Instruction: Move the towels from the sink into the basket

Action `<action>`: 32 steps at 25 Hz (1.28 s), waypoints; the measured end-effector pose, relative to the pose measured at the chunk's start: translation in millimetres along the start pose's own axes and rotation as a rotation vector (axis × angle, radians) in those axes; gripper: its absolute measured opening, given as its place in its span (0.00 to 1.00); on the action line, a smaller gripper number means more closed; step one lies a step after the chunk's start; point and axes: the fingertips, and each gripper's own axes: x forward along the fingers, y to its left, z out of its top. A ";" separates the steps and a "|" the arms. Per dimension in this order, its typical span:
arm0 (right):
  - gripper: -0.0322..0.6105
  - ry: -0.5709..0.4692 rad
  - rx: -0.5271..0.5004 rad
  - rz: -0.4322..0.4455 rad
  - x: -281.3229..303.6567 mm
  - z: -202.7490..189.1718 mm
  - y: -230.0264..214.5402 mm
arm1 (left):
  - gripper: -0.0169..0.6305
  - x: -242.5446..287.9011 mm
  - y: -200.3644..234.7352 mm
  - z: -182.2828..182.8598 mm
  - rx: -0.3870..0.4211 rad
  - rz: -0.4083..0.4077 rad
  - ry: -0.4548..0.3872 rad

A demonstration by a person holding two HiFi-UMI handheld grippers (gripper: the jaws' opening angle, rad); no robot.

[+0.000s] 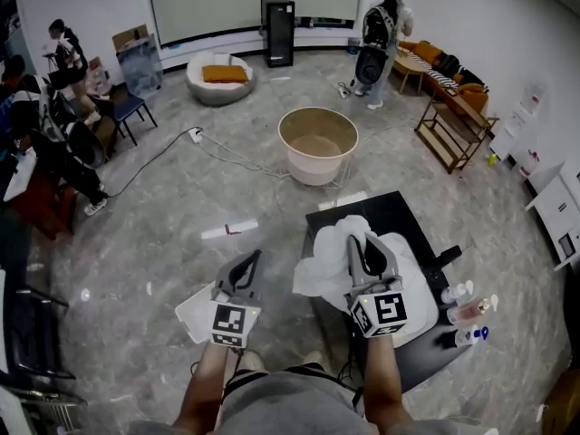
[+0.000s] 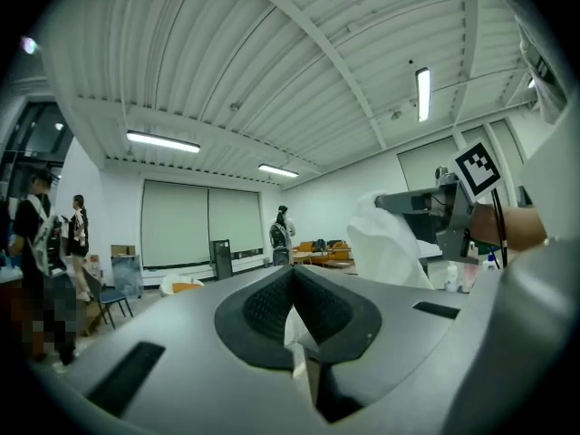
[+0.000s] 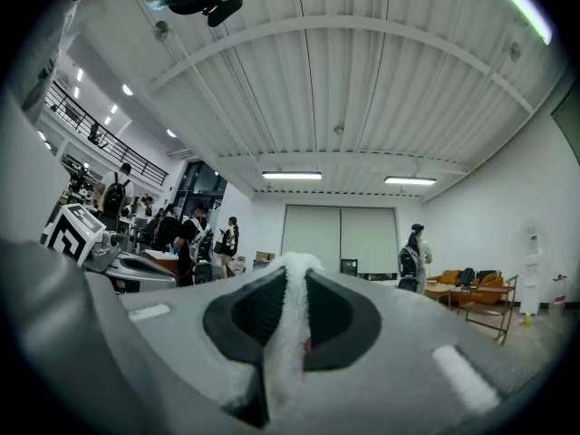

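Both grippers are held up in front of me. My right gripper is shut on a white towel; the cloth fills the slit between its pads and hangs in a bunch over the white sink. My left gripper is shut too, with a strip of white towel between its pads and more white cloth hanging under it. The left gripper view shows the right gripper's towel off to the right. The round beige basket stands on the floor ahead.
The sink rests on a black table, with small bottles at its right edge. A white roll and a cable lie on the floor. A wooden shelf stands to the right. People stand at the left and at the back.
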 end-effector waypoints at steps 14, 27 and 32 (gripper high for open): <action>0.11 -0.051 0.022 0.275 89.0 12.4 185.9 | 0.04 -120.6 145.9 -29.3 -0.004 0.250 0.029; 0.11 0.015 0.079 0.538 136.2 -24.8 357.7 | 0.04 -236.3 243.5 -76.0 -0.055 0.484 0.096; 0.11 0.067 0.096 0.652 153.0 -52.0 409.4 | 0.04 -263.0 268.9 -104.8 -0.128 0.582 0.128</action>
